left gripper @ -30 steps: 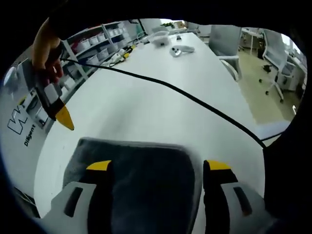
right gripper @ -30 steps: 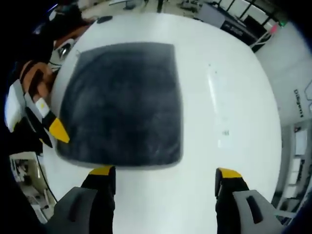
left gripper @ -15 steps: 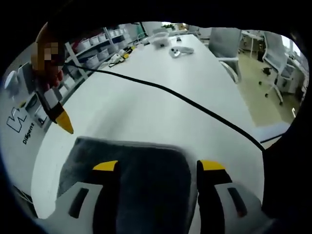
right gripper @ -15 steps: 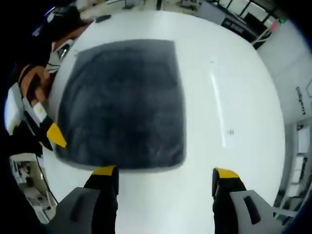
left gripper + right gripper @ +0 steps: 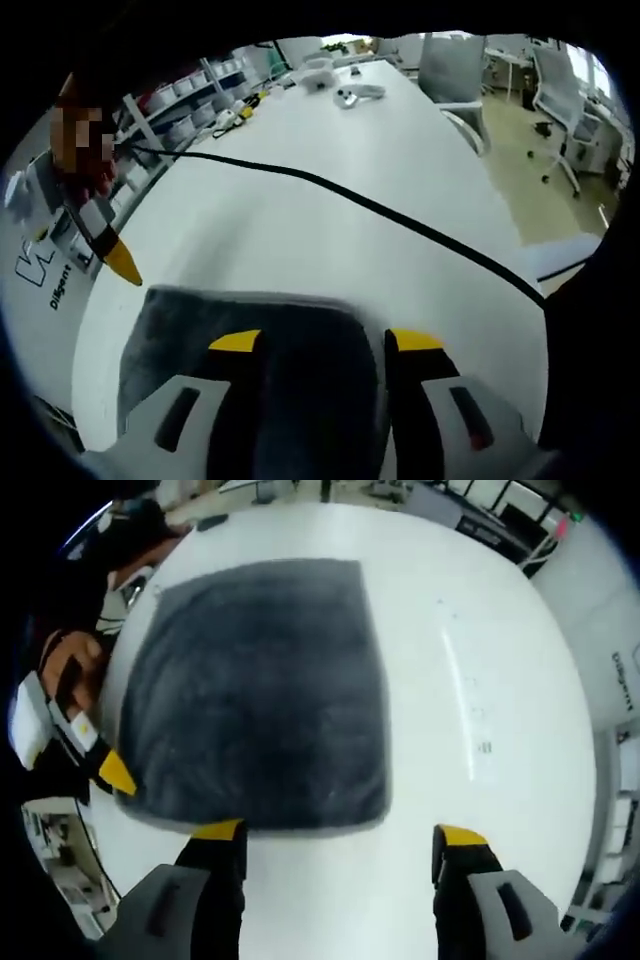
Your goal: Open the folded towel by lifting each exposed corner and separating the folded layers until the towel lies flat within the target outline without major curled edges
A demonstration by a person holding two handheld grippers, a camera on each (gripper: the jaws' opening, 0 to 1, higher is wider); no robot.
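My left tongs (image 5: pixel 316 340) hang with jaws apart over the near edge of the dark grey folded terry towel (image 5: pixel 255 690) lying on the white table (image 5: pixel 300 215), while my right tongs (image 5: pixel 337 832), also apart, hover just short of its opposite edge.

towel (image 5: pixel 255 690): dark matt fuzzy cloth | table (image 5: pixel 470 680): smooth glossy white

We see dark folded towel (image 5: pixel 255 690) flat on white table (image 5: pixel 480 670). Our right gripper (image 5: pixel 338 833) hovers at near edge, jaws apart, nothing held. Left gripper (image 5: pixel 85 750) at towel's corner, yellow tip touching.
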